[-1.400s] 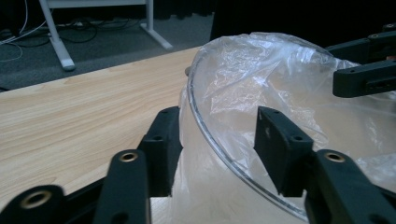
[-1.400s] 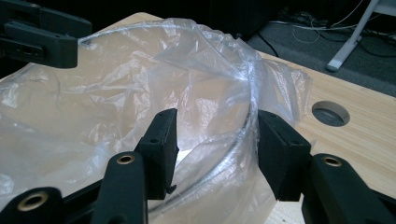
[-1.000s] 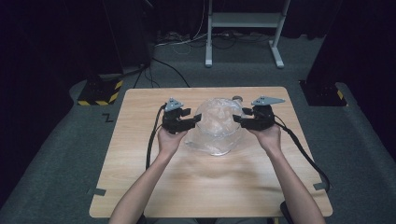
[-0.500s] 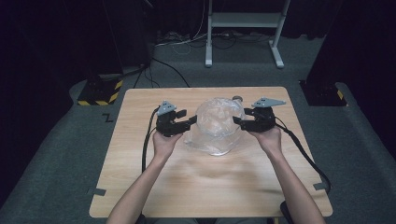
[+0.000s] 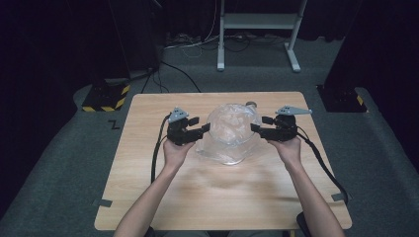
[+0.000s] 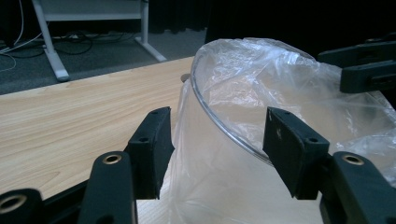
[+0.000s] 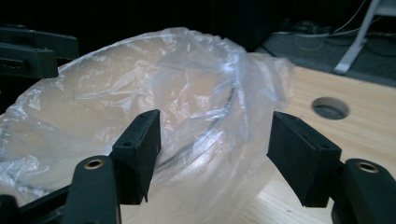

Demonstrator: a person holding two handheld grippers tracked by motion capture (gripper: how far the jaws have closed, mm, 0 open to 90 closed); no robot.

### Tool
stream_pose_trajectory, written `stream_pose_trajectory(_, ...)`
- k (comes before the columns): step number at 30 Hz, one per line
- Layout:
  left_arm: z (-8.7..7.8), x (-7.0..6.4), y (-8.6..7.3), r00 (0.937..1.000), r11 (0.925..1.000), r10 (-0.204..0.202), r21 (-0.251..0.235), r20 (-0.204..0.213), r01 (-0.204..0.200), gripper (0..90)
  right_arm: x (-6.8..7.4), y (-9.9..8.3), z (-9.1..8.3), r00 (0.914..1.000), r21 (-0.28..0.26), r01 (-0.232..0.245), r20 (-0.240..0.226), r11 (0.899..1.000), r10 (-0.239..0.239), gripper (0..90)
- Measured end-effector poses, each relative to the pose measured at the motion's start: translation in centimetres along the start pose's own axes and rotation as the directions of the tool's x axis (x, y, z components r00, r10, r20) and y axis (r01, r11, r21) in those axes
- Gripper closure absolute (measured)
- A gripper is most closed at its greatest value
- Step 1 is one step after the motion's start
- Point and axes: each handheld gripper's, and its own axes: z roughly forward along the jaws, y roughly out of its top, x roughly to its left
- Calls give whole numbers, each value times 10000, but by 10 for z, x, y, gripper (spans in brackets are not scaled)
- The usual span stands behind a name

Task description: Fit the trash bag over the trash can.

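Forearms: bare, entering from the near edge of the table [image 5: 148, 197], one hand behind each gripper.
Table: pale wood-grain top, rectangular with rounded corners; round hole [image 7: 330, 108] near the far edge, just beyond the bag.
Left gripper [image 5: 203, 129]: black, with a grey three-cornered plate on top and a black cable trailing back along the forearm; jaws spread wide, grasping nothing; in the left gripper view the flat black pads [image 6: 152, 148] straddle the container's near rim with bare space on both sides.
Right gripper [image 5: 257, 130]: same black build, grey plate, cable looping off toward the table's right edge; jaws likewise parted and empty, pads [image 7: 140, 151] standing either side of crinkled film, not closed on it.
Container [image 5: 230, 136]: clear, round, rigid-looking; thin curved rim [image 6: 219, 121] visible through the film; standing on the table between the two grippers, at mid-table toward the far side.
Plastic bag [image 6: 289, 93]: thin, transparent, wrinkled and glossy, draped into and over the container, with its edge spreading onto the wood at the base.
Floor: grey carpet around the table; small tape marks near the table's corners; black-and-yellow striped block [image 5: 105, 98] at far left.
Far background: white metal stand [image 5: 257, 29] on two feet, tangled cables beneath, dark curtains behind.
Writing: a dark Z-shaped mark [image 5: 114, 125] on the carpet left of the table; no other readable text.
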Motion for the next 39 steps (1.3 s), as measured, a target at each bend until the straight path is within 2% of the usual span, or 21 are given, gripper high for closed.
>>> stream_pose_trajectory(10,0,-3,0,9998,9997,221,63,-21,-221,421,2,-2,-11,9996,-291,264,99,9992,-261,373)
stream_pose_trajectory(21,-11,1,0,9998,9999,143,-53,-113,-143,418,6,-2,-22,9986,-496,507,179,9975,-499,383)
stream_pose_trajectory(26,-15,-1,1,9994,9995,282,-146,-184,-285,418,4,-3,-27,9989,-611,406,244,9973,-392,387)
stream_pose_trajectory(36,-19,-1,1,9988,9993,381,9,-294,-381,425,2,-8,-38,9986,-686,416,366,9968,-391,395)
stream_pose_trajectory(39,-24,-2,2,9989,9993,313,-207,-338,-320,425,3,-8,-42,9985,-750,425,383,9963,-397,397)
